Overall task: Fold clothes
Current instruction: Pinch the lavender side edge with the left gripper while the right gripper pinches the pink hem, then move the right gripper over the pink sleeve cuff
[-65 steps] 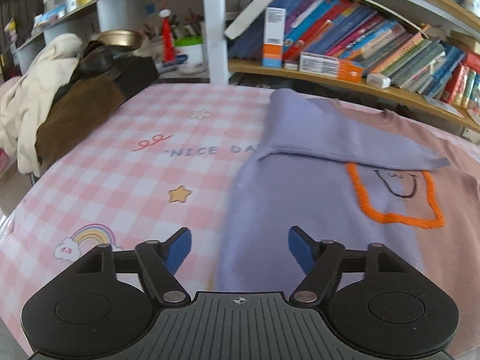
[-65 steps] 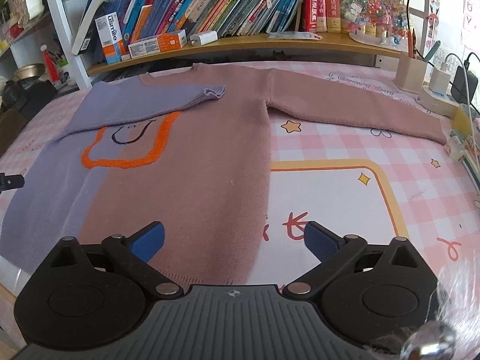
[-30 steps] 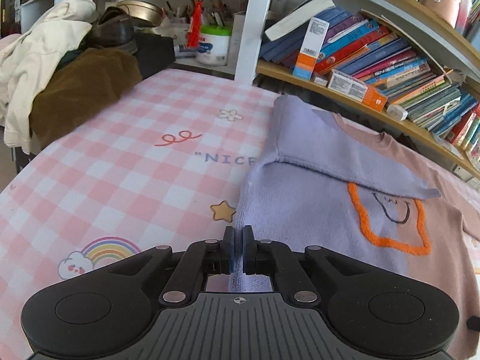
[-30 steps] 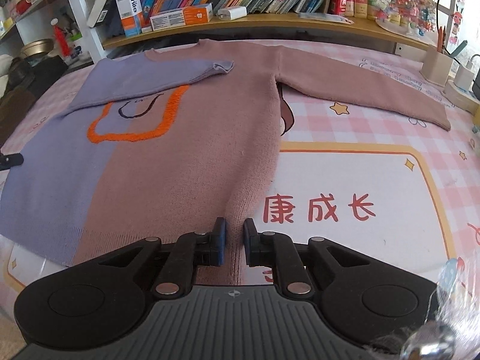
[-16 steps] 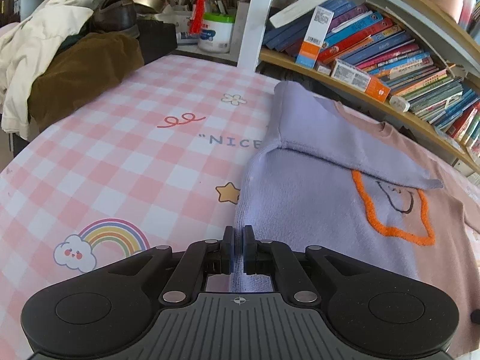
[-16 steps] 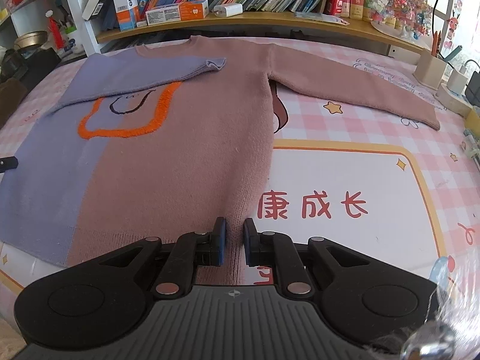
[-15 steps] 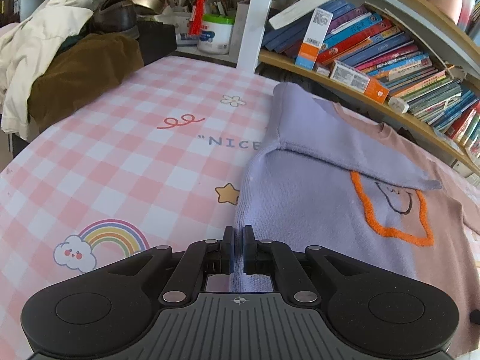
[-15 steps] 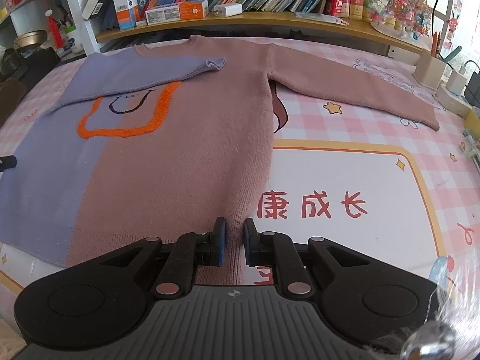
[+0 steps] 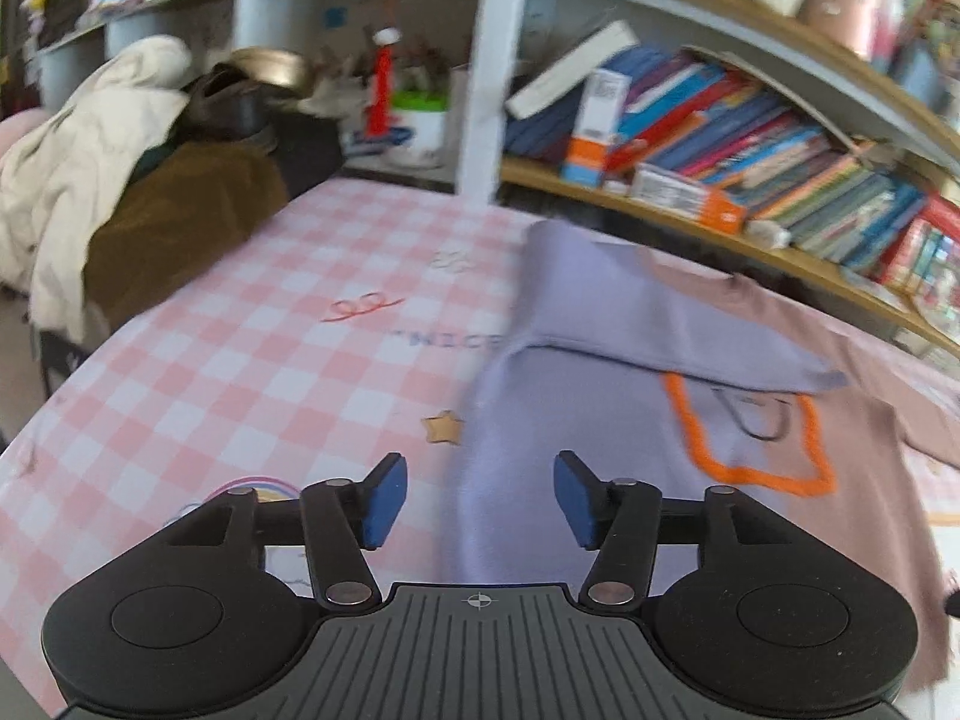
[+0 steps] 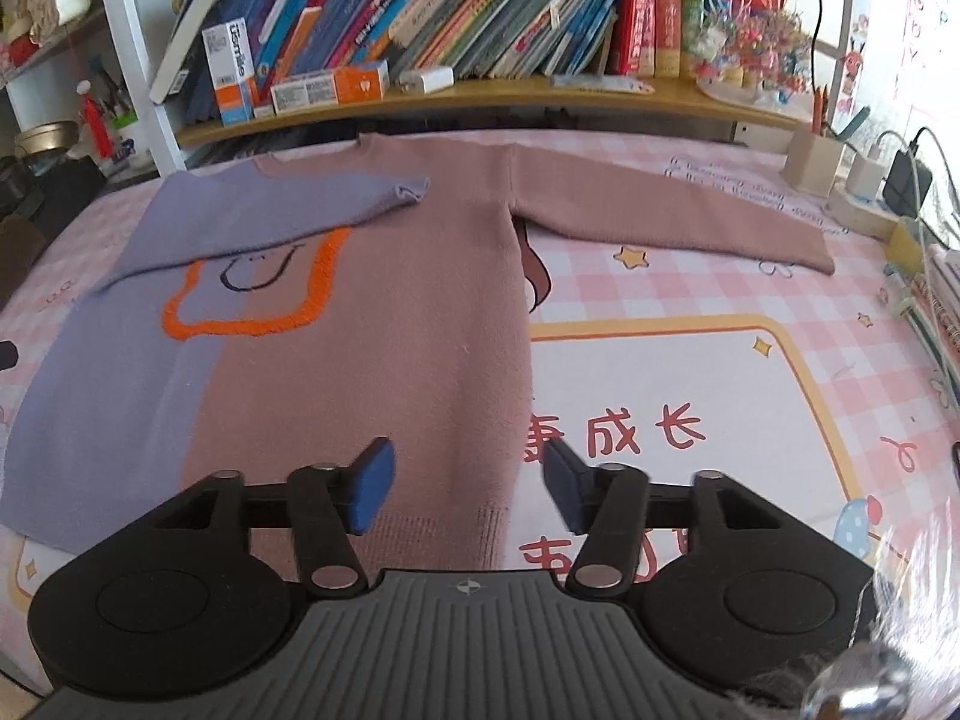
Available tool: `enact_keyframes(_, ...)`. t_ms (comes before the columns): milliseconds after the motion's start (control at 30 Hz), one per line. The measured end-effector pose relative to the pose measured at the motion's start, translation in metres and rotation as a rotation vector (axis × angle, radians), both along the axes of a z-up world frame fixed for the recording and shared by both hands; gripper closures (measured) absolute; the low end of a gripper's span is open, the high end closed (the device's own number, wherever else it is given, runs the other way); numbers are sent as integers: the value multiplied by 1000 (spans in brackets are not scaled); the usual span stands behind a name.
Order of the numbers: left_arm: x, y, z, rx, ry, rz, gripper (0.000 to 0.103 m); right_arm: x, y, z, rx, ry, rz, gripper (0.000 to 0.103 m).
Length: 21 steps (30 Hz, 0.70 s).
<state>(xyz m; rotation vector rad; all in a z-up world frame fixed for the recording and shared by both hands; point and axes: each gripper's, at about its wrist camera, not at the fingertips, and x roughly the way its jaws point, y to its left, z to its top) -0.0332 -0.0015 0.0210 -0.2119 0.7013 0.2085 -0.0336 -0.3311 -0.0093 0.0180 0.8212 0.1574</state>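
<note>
A lilac and dusty-pink sweater (image 10: pixel 390 330) with an orange-outlined smiley patch (image 10: pixel 252 294) lies flat on the pink checked tablecloth (image 10: pixel 780 390). Its lilac sleeve (image 10: pixel 270 210) is folded across the chest; the pink sleeve (image 10: pixel 660 210) stretches out to the right. My left gripper (image 9: pixel 477 483) hovers over the lilac side edge of the sweater (image 9: pixel 600 420), its jaws opening, and the blue pads do not touch the cloth. My right gripper (image 10: pixel 468 468) hangs over the pink hem, its jaws also opening, with nothing pressed between the pads.
Bookshelves (image 10: pixel 480 18) run along the table's far side. A heap of cream and brown clothes (image 9: pixel 90 180) sits off the table's left end. A wooden pen holder (image 10: pixel 813 162) and chargers (image 10: pixel 864 180) stand at the far right corner.
Both grippers were shut on the sweater's near edge; now both have opened and let it go, and both have drawn up and back a little.
</note>
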Motion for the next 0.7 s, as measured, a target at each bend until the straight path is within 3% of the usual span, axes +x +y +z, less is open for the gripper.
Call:
enact_keyframes(100,-6,-16,1,13,-1,-72,31,-8,3,3,-2,-20,-9,38)
enact_keyframes(300,-21,-45,1,69,3,-227,30,-26,11,5,-11,-26,-13,37)
enact_keyframes(433,-30,-47,0,80,2,-264,22,-41,13,5,-19,-26,-28,33)
enact_keyframes(700,-41,-51,-3,61,6,-328,19,-68,16,4,-38,-15,-63,29)
